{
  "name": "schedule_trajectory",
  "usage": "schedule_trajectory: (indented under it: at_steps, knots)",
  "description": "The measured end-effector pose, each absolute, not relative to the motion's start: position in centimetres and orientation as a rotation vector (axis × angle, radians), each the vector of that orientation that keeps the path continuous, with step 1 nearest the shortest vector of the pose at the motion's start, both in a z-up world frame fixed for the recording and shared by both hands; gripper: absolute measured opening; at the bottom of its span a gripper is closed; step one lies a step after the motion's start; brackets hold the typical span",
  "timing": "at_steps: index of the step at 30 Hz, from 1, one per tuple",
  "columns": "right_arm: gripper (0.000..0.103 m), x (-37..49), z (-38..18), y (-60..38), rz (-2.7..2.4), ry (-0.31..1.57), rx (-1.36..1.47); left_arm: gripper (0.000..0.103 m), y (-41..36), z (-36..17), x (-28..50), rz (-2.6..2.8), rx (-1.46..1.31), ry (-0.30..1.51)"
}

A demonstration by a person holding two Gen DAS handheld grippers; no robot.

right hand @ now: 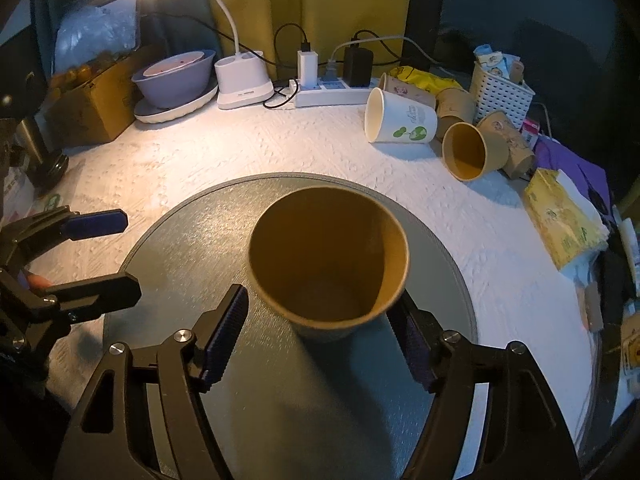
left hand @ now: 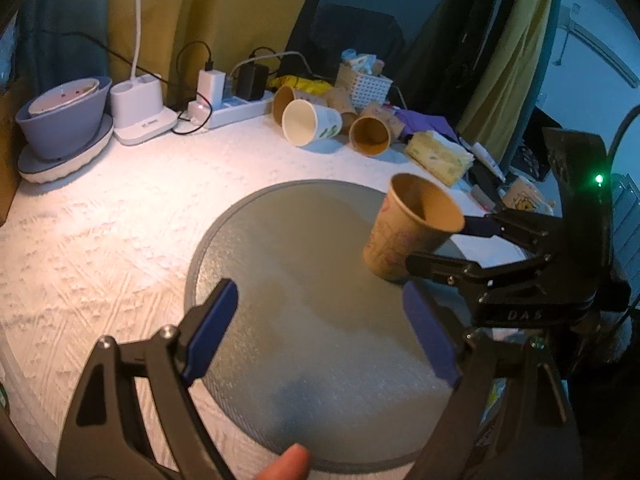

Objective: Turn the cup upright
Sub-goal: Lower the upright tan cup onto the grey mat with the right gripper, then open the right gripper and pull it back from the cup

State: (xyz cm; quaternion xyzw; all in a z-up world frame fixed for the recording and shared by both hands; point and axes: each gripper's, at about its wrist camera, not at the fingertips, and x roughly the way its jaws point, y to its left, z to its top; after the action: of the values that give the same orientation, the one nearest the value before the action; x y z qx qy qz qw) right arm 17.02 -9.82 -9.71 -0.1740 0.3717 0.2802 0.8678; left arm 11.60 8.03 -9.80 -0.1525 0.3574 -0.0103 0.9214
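The right gripper (right hand: 320, 344) jaws are seen spread around the brown paper cup (right hand: 328, 260), apparently not clamped on it, while the left gripper (left hand: 320, 332) jaws are held wide and empty. The cup is found mouth-up but tilted, on the far right of the grey round mat (left hand: 280, 240). The flip is judged nearly done; only settling the cup flat and withdrawal are left.

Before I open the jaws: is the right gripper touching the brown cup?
Cannot tell. Right gripper fingers flank the brown cup, but neither wrist view plainly shows contact or gap.
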Motion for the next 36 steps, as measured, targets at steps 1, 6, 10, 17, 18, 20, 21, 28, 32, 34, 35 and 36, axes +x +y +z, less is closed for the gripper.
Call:
schedule_trajectory:
  at_steps: [1,6,10,17,18,20,21,28,32,34,35,36]
  knots:
    - [0.074,16.6,-9.7,-9.9,0.586,0.777,-0.362,0.086,7.8,-9.7,11.3,-0.022,-0.311,0.731]
    - [0.074,14.9,-9.6,-10.4,0.567,0.787,-0.356,0.086,6.9,-9.3,10.0,-0.033,-0.294,0.719]
    - [0.074,13.5,-9.4,-10.7,0.562,0.779,-0.350,0.086,6.4,-8.9,9.0,-0.042,-0.284,0.707]
    - [0.074,11.2,-8.9,-11.5,0.555,0.752,-0.340,0.086,5.2,-8.1,7.2,-0.056,-0.268,0.684]
    - [0.074,10.8,-8.8,-11.6,0.553,0.747,-0.337,0.086,5.1,-8.1,7.0,-0.057,-0.265,0.683]
    - [0.074,10.4,-8.7,-11.9,0.551,0.741,-0.334,0.086,4.7,-7.9,6.7,-0.060,-0.259,0.679]
    - [0.074,10.0,-8.6,-12.0,0.549,0.736,-0.332,0.086,4.6,-7.8,6.6,-0.059,-0.252,0.676]
    - [0.074,8.4,-7.8,-13.0,0.541,0.703,-0.319,0.086,3.3,-6.0,4.7,-0.055,-0.207,0.613]
    - [0.074,7.3,-7.1,-13.6,0.534,0.678,-0.311,0.086,2.7,-5.1,3.8,-0.054,-0.190,0.587]
    - [0.074,6.7,-6.7,-13.8,0.529,0.666,-0.309,0.086,2.4,-4.7,3.4,-0.056,-0.183,0.574]
    - [0.074,6.5,-6.6,-13.9,0.527,0.661,-0.307,0.086,2.3,-4.5,3.1,-0.057,-0.180,0.566]
    - [0.074,6.2,-6.4,-14.0,0.525,0.653,-0.304,0.086,2.2,-4.3,2.9,-0.057,-0.179,0.561]
